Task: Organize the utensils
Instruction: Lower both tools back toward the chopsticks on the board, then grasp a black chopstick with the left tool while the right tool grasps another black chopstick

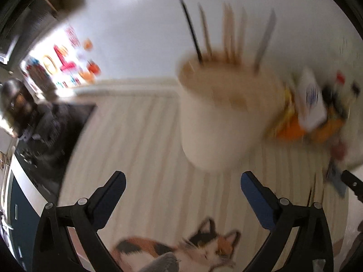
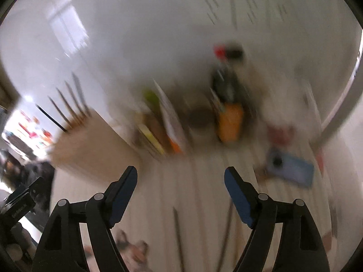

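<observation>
Both grippers, left gripper (image 1: 183,182) and right gripper (image 2: 180,178), jaws wide and empty, between picks; next grab loose chopsticks (image 2: 178,233) lower centre for the cup (image 1: 217,122).

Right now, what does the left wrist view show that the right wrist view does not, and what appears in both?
Only the left wrist view shows the cat picture on the striped cloth, under the open left tongs.

Only the right wrist view shows the blue phone and loose sticks lying below the open right tongs.

Both show the beige cup holding upright utensils and the blurred clutter beside it.
</observation>
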A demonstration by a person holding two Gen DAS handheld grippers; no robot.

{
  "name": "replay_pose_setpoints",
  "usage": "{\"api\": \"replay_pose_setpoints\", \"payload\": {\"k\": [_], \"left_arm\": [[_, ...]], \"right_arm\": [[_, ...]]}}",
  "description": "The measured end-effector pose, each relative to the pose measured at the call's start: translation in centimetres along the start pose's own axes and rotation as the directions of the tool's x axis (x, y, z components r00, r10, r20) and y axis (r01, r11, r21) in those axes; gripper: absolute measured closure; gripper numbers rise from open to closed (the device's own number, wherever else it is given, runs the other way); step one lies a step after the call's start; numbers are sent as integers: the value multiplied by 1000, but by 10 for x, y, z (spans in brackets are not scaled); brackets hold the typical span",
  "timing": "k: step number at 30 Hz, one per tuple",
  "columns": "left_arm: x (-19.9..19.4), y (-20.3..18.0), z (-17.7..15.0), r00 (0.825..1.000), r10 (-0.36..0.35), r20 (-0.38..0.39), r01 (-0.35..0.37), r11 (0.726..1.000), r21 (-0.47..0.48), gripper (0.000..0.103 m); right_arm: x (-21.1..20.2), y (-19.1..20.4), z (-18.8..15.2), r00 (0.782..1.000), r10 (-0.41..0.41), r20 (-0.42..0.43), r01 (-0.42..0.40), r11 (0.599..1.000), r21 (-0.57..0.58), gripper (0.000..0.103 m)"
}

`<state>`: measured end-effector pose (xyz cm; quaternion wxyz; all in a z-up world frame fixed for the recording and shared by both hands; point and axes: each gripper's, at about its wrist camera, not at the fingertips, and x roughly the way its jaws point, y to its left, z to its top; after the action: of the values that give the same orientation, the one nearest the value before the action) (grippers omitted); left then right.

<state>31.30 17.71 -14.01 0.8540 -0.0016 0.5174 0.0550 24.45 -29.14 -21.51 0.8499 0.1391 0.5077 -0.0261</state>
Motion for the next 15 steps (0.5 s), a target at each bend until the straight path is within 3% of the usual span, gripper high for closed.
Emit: {"api": "replay_pose_setpoints", "payload": {"k": [3, 6, 9, 11, 13, 14, 15], "left_arm": [[24, -26, -21, 996, -11, -87, 14, 999, 39, 0], [50, -61, -41, 984, -21, -178, 40, 994, 102, 0], [65, -86, -53, 970, -29, -240, 67, 986, 151, 0], [75, -101, -59, 964, -18, -267, 70, 980, 185, 1], [82, -115, -63, 959, -6, -283, 70, 974, 217, 3], [84, -120, -64, 956, -13, -291, 80, 972, 220, 3], [86, -125, -65, 952, -25, -304, 96, 971, 221, 3]], "right_arm": [[35, -26, -23, 991, -32, -127, 36, 999, 30, 24], [69, -51, -49, 971, -58, -231, 71, 996, 49, 34], [96, -72, -74, 948, -63, -313, 88, 994, 65, 54], [110, -78, -90, 932, -45, -359, 77, 994, 76, 74], [122, -82, -103, 916, -49, -398, 80, 995, 62, 79], [117, -77, -106, 931, -84, -355, 94, 996, 9, 87], [120, -77, -110, 925, -99, -367, 101, 995, -13, 93]]}}
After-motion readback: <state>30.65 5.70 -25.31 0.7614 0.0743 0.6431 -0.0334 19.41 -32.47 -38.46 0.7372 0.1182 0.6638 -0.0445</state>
